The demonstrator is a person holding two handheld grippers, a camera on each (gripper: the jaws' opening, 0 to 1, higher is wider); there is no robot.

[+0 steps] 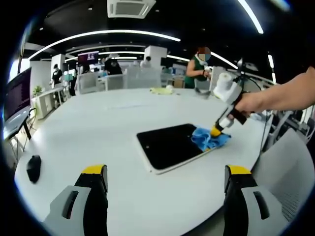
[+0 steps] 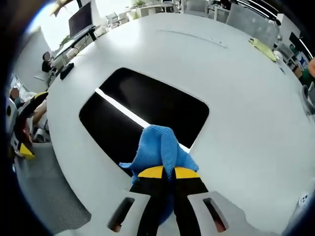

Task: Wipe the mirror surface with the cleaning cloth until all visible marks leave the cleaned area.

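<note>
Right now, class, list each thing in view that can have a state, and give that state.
Mirror: flat on the table, one end under the cloth.
Cleaning cloth: bunched, pressed on the mirror.
Right gripper: shut on the cleaning cloth.
Left gripper: open, holding nothing, above the table.

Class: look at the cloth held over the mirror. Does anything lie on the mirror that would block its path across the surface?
Nothing visible does. The right gripper is shut on the cloth at one edge of the mirror, and the rest of the mirror is bare. The mouse sits on the table, well apart.
</note>
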